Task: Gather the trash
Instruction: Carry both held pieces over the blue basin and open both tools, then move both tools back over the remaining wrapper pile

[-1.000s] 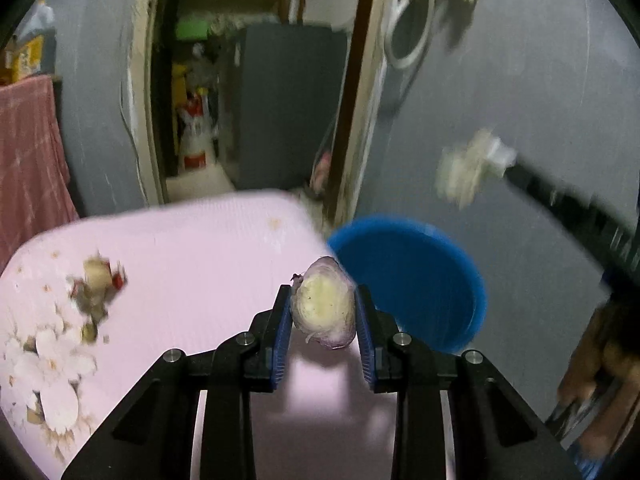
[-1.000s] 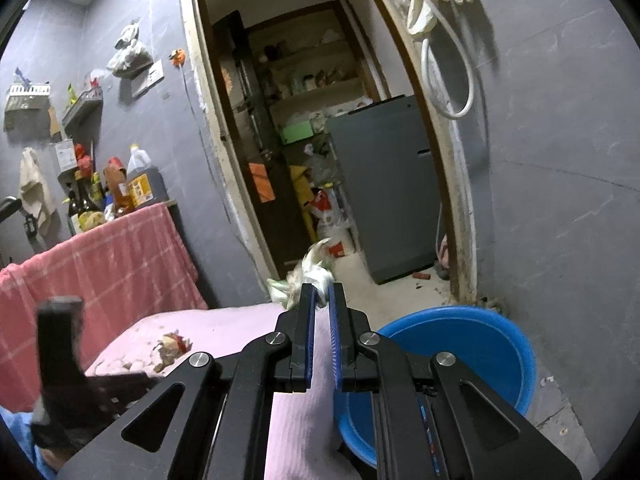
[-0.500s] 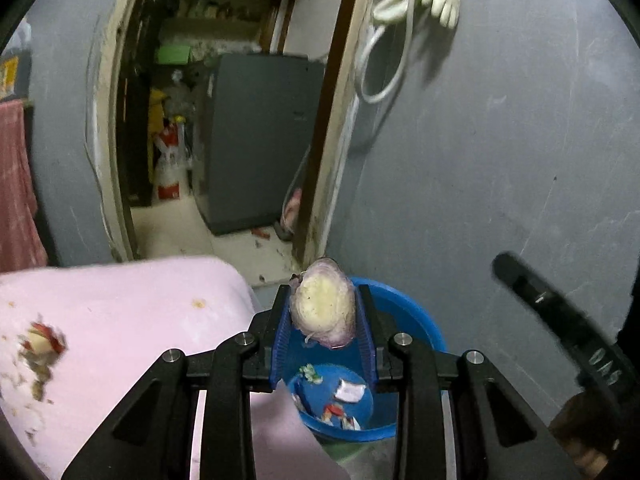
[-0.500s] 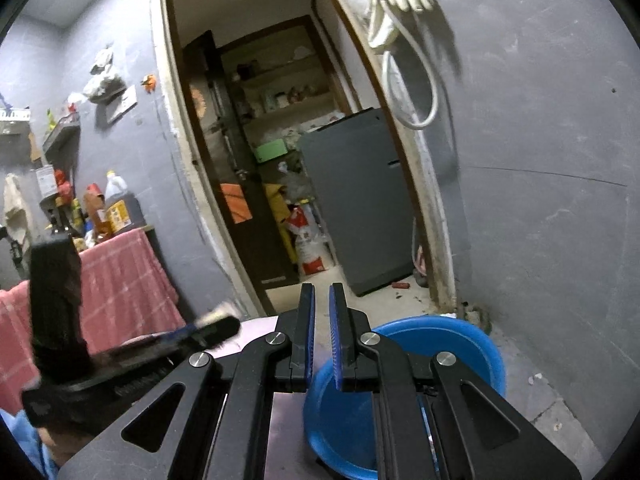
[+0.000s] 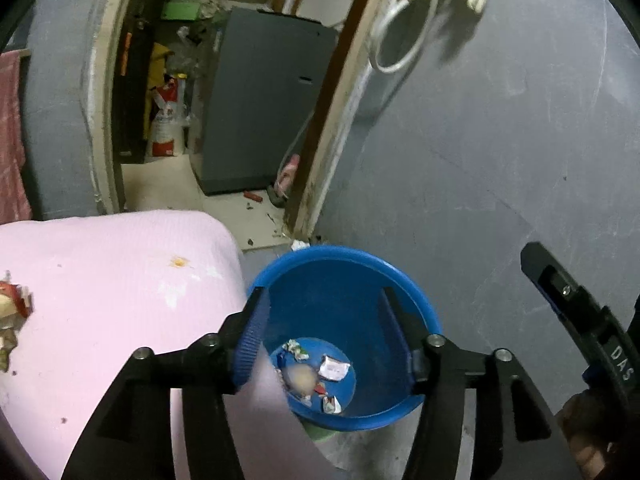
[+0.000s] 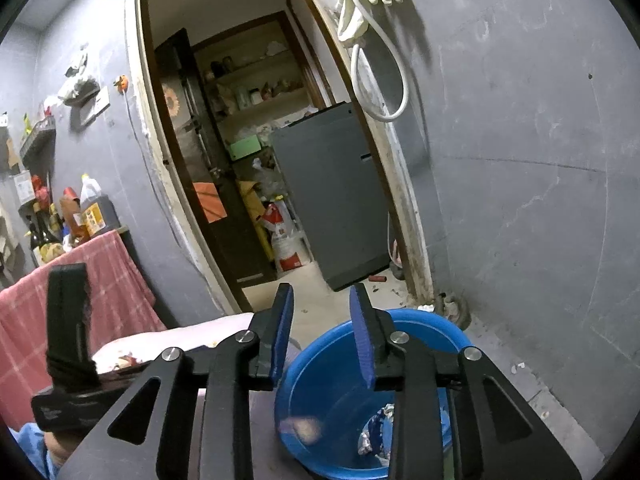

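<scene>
A blue plastic basin (image 5: 412,300) stands on the floor beside the pink-covered table (image 5: 100,280); it also shows in the right wrist view (image 6: 320,376). My left gripper (image 5: 324,320) is open and empty above the basin. A blurred onion piece (image 5: 300,376) is falling inside the basin among crumpled wrappers (image 5: 332,368); it also shows in the right wrist view (image 6: 304,426). My right gripper (image 6: 322,328) is open and empty above the basin's near rim. More scraps (image 5: 8,320) lie at the table's left edge.
A grey wall (image 5: 500,140) rises right behind the basin. An open doorway (image 6: 256,160) leads to a cluttered room with a grey appliance (image 6: 336,200). A red checked cloth (image 6: 72,280) and bottles (image 6: 88,212) are at the left.
My left gripper opened over the basin and let go of the onion piece, which is dropping in. My right gripper dropped its pale scrap earlier and has now opened wider.
</scene>
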Motion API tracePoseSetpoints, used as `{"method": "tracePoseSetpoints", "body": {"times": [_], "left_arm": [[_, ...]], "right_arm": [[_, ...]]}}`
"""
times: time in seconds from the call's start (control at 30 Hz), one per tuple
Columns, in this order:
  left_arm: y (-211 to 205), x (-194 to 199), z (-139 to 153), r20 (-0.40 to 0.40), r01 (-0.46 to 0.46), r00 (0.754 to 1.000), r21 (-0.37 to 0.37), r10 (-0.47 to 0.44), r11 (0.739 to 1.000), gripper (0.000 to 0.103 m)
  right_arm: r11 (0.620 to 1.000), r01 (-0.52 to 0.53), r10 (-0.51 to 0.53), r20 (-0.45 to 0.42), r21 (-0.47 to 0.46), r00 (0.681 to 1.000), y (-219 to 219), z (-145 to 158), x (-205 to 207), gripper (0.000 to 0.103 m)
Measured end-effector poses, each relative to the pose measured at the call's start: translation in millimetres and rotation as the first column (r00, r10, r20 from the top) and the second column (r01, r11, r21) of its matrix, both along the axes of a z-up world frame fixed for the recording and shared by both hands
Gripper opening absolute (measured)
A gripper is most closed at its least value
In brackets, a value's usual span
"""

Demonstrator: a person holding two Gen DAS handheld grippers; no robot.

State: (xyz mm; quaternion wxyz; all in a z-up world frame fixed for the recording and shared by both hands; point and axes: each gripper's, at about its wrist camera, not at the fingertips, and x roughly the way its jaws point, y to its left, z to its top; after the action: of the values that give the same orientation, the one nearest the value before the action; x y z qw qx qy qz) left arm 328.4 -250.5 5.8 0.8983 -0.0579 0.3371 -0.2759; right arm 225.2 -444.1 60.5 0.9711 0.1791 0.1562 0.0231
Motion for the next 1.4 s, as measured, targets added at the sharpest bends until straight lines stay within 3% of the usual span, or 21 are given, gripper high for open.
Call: {"method": "tracePoseSetpoints", "body": {"times": [0.1,0.17,0.23,0.33,0.43,0.47,0.53,0.6,0.67,1.1,1.23,1.4], "left_arm": [[21,-6,15,0.033,-0.042,0.999,-0.027,0.043,0.999,0.058],[35,-11,24,0.064,-0.07,0.995,-0.042,0.073,0.997,0.062],[52,-18,35,0.105,-0.108,0.988,-0.053,0.113,0.993,0.077],[77,-34,50,0.176,-0.16,0.97,-0.067,0.169,0.985,0.084],[101,-51,63,0.251,-0.209,0.943,-0.059,0.217,0.976,0.085],[108,-56,67,0.271,-0.223,0.935,-0.054,0.229,0.973,0.086],[119,-63,72,0.3,-0.253,0.919,-0.045,0.255,0.966,0.1],[136,-75,79,0.342,-0.296,0.892,-0.056,0.297,0.954,0.101],[148,-82,82,0.357,-0.31,0.881,-0.061,0.311,0.949,0.101],[247,-114,77,0.405,-0.468,0.796,-0.059,0.45,0.882,0.101],[272,-116,65,0.399,-0.508,0.779,-0.05,0.484,0.86,0.101],[291,-110,48,0.365,-0.541,0.778,-0.023,0.511,0.841,0.101]], "right_arm": [[1.0,-0.001,0.001,0.015,-0.017,1.0,6,5,-3,0.036],[1.0,-0.004,0.004,0.03,-0.026,1.0,10,8,-5,0.047],[0.999,-0.015,0.017,0.053,-0.033,0.998,17,14,-7,0.051],[0.998,-0.03,0.034,0.084,-0.059,0.996,30,22,-11,0.06],[0.996,-0.048,0.057,0.121,-0.074,0.991,45,32,-13,0.082],[0.995,-0.06,0.07,0.137,-0.081,0.988,51,35,-14,0.082],[0.992,-0.081,0.095,0.155,-0.097,0.983,63,41,-15,0.086],[0.989,-0.1,0.118,0.17,-0.111,0.978,76,46,-15,0.092],[0.985,-0.123,0.144,0.187,-0.124,0.972,90,50,-15,0.103],[0.942,-0.25,0.304,0.249,-0.225,0.92,184,61,-15,0.103],[0.93,-0.27,0.327,0.225,-0.249,0.918,209,54,-9,0.103],[0.908,-0.313,0.365,0.158,-0.279,0.918,235,40,2,0.103]]}}
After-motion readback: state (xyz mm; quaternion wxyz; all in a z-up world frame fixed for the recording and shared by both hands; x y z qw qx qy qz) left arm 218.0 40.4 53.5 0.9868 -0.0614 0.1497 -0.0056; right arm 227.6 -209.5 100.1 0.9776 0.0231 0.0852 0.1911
